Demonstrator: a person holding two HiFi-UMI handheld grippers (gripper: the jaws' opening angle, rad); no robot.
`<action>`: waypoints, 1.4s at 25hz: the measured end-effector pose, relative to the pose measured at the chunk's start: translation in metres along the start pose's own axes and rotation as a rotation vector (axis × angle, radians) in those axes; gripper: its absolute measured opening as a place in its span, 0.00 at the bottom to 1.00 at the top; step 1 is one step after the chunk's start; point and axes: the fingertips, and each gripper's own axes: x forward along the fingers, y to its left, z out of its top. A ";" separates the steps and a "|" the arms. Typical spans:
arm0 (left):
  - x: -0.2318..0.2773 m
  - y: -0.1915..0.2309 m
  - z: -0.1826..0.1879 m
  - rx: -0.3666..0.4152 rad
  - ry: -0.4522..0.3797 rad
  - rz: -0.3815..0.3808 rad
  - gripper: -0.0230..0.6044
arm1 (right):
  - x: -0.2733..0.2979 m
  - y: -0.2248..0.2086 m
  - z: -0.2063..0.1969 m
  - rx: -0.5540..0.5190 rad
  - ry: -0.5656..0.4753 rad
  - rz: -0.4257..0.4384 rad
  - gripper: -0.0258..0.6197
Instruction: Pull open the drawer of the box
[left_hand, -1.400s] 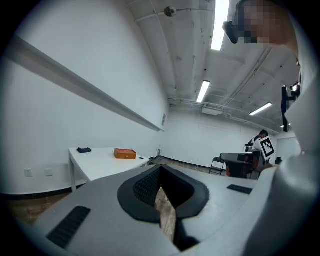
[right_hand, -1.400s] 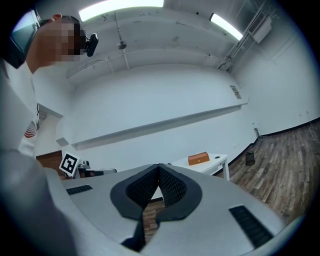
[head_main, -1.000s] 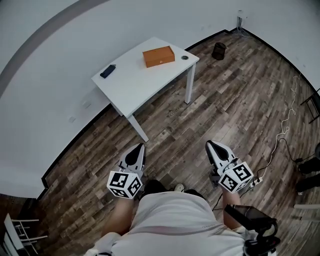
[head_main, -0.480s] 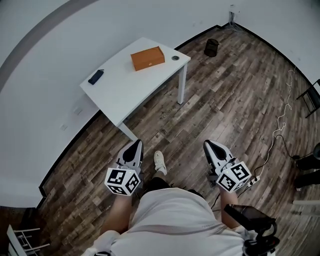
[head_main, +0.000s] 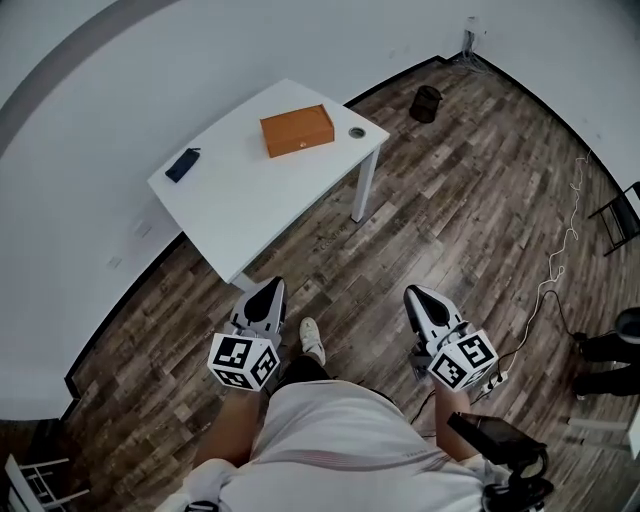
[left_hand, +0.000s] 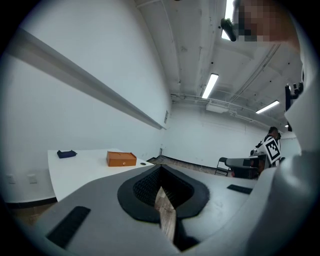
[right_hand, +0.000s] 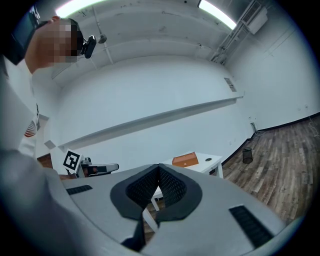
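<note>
Closer than a second ago, the white table (head_main: 250, 200) sits lower in the head view, and a shoe (head_main: 312, 340) now shows near it. The orange box (head_main: 297, 130) lies on the table's far side with its drawer pushed in, well apart from the left gripper (head_main: 268, 290) and the right gripper (head_main: 416, 296). In the left gripper view, the fingers press together and hold nothing. In the right gripper view, the fingers are closed and empty too, with the box far ahead.

You get bright, even light from the ceiling strips (left_hand: 210, 85), so shadows are soft and the floor (head_main: 470, 200) just shows a mild sheen. The box (head_main: 297, 130) looks crisp. Fisheye bends every edge, and both gripper views go black in the corners.
</note>
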 end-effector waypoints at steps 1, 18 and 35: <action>0.010 0.011 0.004 -0.007 -0.001 0.003 0.05 | 0.013 -0.004 0.003 -0.004 0.007 -0.001 0.04; 0.150 0.183 0.057 -0.059 0.013 -0.006 0.05 | 0.234 -0.040 0.043 -0.073 0.115 -0.023 0.04; 0.206 0.245 0.066 -0.145 0.013 0.176 0.05 | 0.361 -0.092 0.062 -0.069 0.163 0.177 0.04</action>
